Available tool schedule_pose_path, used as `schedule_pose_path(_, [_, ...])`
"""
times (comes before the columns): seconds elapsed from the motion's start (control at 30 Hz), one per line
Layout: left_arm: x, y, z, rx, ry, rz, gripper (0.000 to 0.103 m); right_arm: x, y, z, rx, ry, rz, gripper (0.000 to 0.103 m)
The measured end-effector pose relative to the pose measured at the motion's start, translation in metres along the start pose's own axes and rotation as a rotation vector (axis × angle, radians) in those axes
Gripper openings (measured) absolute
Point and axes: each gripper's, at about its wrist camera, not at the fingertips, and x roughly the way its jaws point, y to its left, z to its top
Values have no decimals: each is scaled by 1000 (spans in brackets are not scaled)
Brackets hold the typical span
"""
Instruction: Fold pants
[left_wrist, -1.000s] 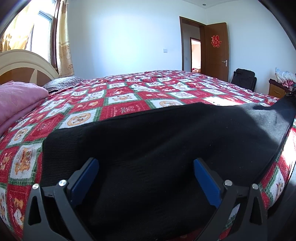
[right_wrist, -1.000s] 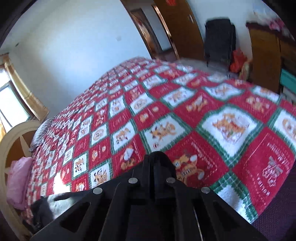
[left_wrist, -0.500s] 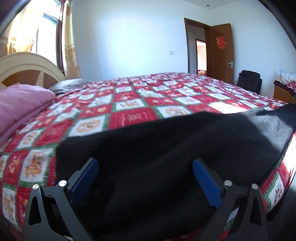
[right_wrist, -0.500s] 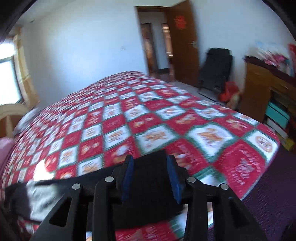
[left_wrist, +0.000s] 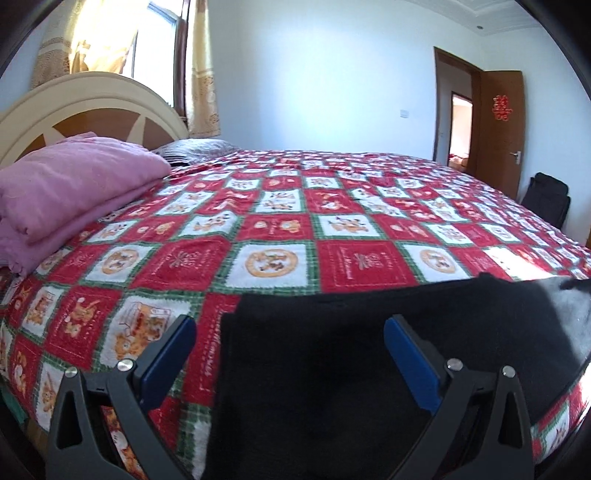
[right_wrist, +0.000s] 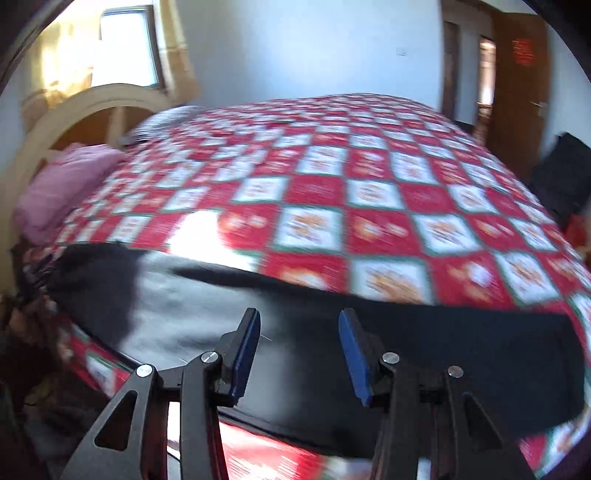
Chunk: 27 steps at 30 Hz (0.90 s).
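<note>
Black pants (right_wrist: 424, 354) flat on bed (left_wrist: 332, 229), under both tongs; left tongs (left_wrist: 290, 345) and right tongs (right_wrist: 299, 338) parted, empty. Risk: pinching bedspread with cloth.

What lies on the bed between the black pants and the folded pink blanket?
Only bare patterned bedspread between pants and pink blanket, seen from the left wrist.

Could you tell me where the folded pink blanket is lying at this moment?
In both wrist views the pink blanket lies at the left on the patchwork bedspread, just before the cream headboard, well apart from the black pants.
</note>
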Motion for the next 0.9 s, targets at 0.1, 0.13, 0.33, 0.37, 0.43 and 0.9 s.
schedule_pose_path(0.1, [11, -1, 2, -10, 42, 35, 103, 49, 47, 31, 18, 46, 172, 46])
schedule_pose_path(0.13, [14, -1, 1, -4, 59, 41, 103, 66, 63, 40, 15, 66, 210, 46])
schedule_pose_path(0.33, [29, 8, -11, -42, 129, 13, 103, 167, 151, 68, 75, 228, 368, 46])
schedule_pose_path(0.37, [30, 12, -12, -65, 136, -3, 103, 183, 162, 71, 94, 252, 382, 46])
schedule_pose_path(0.43, [30, 12, -13, -69, 133, -12, 103, 205, 179, 77, 130, 290, 415, 46])
schedule_pose_path(0.9, [29, 14, -15, -59, 112, -16, 103, 252, 229, 80, 119, 397, 477, 20])
